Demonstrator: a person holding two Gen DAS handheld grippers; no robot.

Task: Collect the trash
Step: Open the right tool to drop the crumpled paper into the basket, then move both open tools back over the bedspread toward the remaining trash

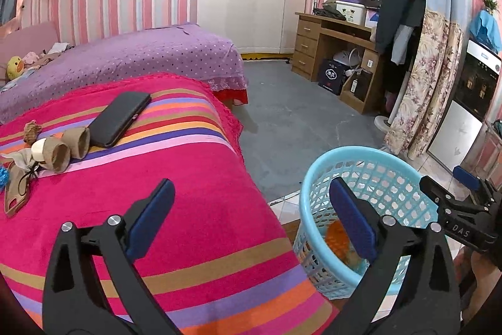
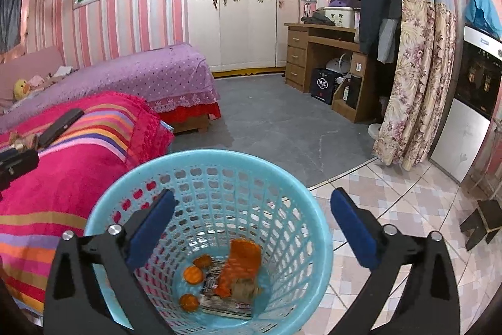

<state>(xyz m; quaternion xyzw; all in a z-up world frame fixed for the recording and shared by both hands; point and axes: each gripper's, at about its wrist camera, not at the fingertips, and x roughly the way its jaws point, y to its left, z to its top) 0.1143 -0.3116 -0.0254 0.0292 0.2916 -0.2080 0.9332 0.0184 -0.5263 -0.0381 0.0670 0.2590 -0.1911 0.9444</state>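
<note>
Both the right gripper [image 2: 252, 220] and left gripper [image 1: 251, 212] stand jaws apart and empty, orange scraps [image 2: 243, 262] already in the blue basket [image 2: 320, 228], cardboard tubes [image 1: 67, 148] still on the bed [image 1: 204, 209].

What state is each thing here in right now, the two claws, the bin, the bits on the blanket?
left gripper: open, empty.
right gripper: open, empty, above the basket.
blue basket: upright, orange scraps and wrappers at its bottom.
cardboard tubes: lying on the striped blanket.
black phone: flat on the blanket.

Pink striped walls [image 2: 125, 30], white wardrobe [image 2: 241, 5], wooden desk [image 2: 313, 52].
</note>
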